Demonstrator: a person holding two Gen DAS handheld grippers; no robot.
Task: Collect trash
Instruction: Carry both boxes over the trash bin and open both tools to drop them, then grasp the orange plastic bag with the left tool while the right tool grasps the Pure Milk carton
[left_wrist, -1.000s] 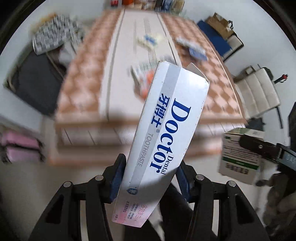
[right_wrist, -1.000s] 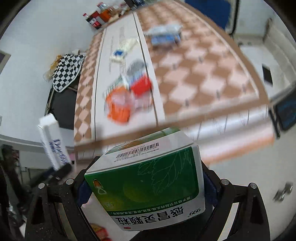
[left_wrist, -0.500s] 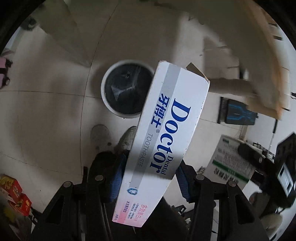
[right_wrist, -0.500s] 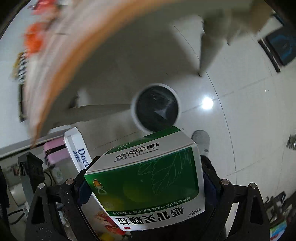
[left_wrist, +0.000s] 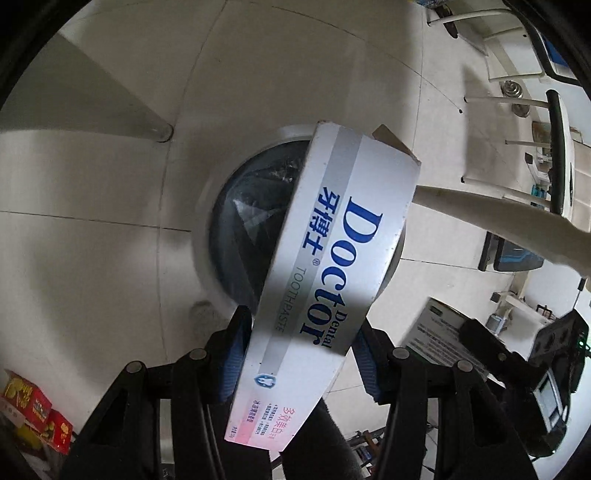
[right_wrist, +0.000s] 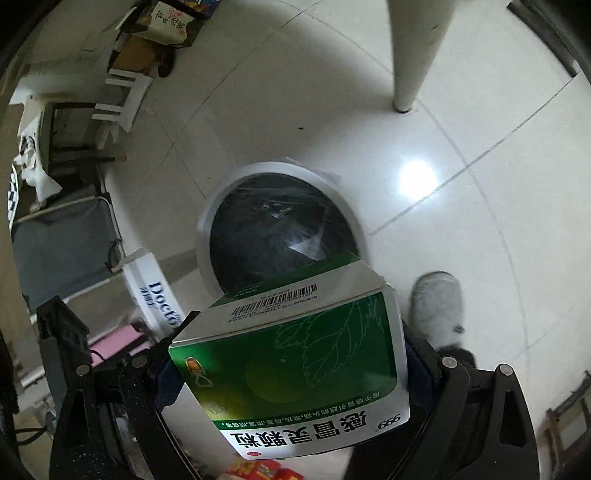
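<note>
My left gripper (left_wrist: 301, 343) is shut on a long white "Doctor" toothpaste box (left_wrist: 332, 277), which slants up and right over a round white bin (left_wrist: 201, 251) lined with a black bag. My right gripper (right_wrist: 291, 373) is shut on a green and white medicine box (right_wrist: 295, 354) just in front of the same bin (right_wrist: 202, 229). Both point steeply down at the bin's mouth. The toothpaste box (right_wrist: 155, 295) shows at the left of the right wrist view. The medicine box (left_wrist: 439, 325) shows at the right of the left wrist view.
White table legs (left_wrist: 480, 210) (right_wrist: 413, 55) stand on the tiled floor near the bin. A grey shoe (right_wrist: 437, 302) is beside the bin. Red boxes (left_wrist: 33, 406) lie on the floor at lower left. A white chair (left_wrist: 517, 92) and a dark folding cot (right_wrist: 62, 251) stand further off.
Both grippers have dropped from above the checked table to below its edge, still holding their boxes. The bin has come into view and now looks much larger and closer.
</note>
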